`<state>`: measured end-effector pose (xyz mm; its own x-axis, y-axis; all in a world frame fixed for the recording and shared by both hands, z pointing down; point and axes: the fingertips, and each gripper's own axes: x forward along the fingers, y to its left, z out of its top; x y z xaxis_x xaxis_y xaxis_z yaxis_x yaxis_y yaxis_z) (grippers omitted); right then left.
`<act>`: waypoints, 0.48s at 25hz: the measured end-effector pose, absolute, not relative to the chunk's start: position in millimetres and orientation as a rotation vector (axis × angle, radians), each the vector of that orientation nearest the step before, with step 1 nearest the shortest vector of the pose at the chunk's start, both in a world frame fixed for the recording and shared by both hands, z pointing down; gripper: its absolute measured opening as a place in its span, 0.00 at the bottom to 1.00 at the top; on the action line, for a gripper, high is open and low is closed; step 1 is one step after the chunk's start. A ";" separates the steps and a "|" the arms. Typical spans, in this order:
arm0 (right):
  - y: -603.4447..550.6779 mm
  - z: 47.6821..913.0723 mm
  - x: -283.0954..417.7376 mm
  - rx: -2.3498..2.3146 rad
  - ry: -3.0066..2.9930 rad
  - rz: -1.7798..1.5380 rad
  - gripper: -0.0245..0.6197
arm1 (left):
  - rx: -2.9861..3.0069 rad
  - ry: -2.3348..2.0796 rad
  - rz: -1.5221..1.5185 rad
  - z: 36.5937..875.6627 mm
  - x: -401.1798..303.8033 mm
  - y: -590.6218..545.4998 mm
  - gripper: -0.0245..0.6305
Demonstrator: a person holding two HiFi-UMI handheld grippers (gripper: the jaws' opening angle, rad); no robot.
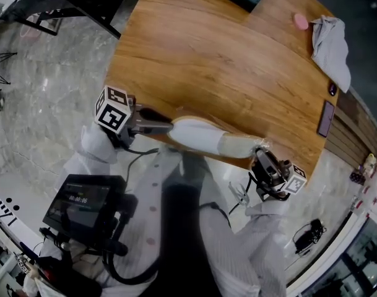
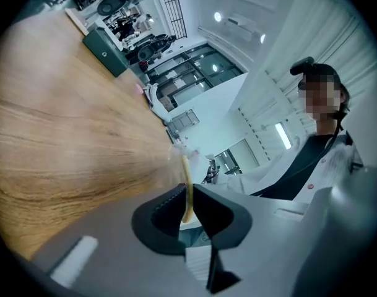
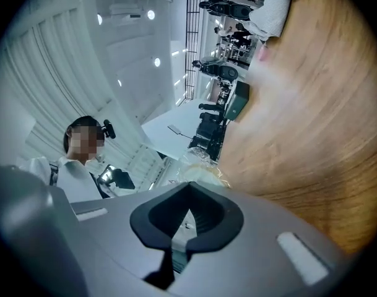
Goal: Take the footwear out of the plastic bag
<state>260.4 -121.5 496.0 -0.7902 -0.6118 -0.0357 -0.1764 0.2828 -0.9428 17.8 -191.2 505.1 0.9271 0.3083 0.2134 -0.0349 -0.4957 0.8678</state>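
Head view, bench [image 1: 225, 60] edge nearest the person. The slipper [image 1: 197, 135] hangs just off that edge, its long axis running from 9 o'clock to 4 o'clock between the two tools. The left gripper [image 1: 166, 127] meets it at the 9 o'clock end; in the left gripper view its jaws are clamped on the thin, pale-yellow edge of the sole [image 2: 187, 190]. The right gripper [image 1: 260, 155] stands at the 4 o'clock end, jaws fully together on the crumpled tail of the plastic bag [image 1: 241, 146], whose film bunches just beyond them in the right gripper view [image 3: 200, 166]. The half of the slipper toward 9 o'clock looks bare white, the half toward 4 o'clock greyed by film, so the bag's mouth probably faces the left gripper. Both tools lie on the slipper's long axis, each touching its own end; separation would likely follow that line, shoe toward 9 o'clock, bag toward 4 o'clock.
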 end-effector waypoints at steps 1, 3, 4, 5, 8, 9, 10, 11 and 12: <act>-123.1 495.1 261.9 -0.721 2.176 -1.508 0.06 | 2.064 0.191 0.431 505.3 18.6 -190.8 0.09; -125.6 495.2 265.4 -0.753 2.194 -1.497 0.06 | 2.081 0.182 0.429 504.1 18.9 -191.7 0.08; -126.6 495.7 267.4 -0.771 2.201 -1.492 0.06 | 2.086 0.177 0.418 502.4 18.1 -192.9 0.08; -127.4 496.3 269.5 -0.787 2.206 -1.489 0.06 | 2.088 0.171 0.404 500.5 16.5 -194.8 0.08; -130.6 496.4 276.3 -0.827 2.225 -1.486 0.06 | 2.101 0.140 0.383 493.7 8.0 -204.2 0.08; -132.1 496.1 279.3 -0.840 2.231 -1.482 0.06 | 2.108 0.124 0.387 490.9 4.1 -208.1 0.08; -133.8 495.4 282.7 -0.854 2.235 -1.477 0.06 | 2.115 0.107 0.389 488.1 -0.1 -212.2 0.08; -135.6 494.3 286.2 -0.867 2.237 -1.472 0.06 | 2.123 0.088 0.389 485.7 -4.3 -216.4 0.08; -137.7 493.4 289.8 -0.880 2.238 -1.467 0.06 | 2.131 0.069 0.387 483.5 -8.5 -220.7 0.08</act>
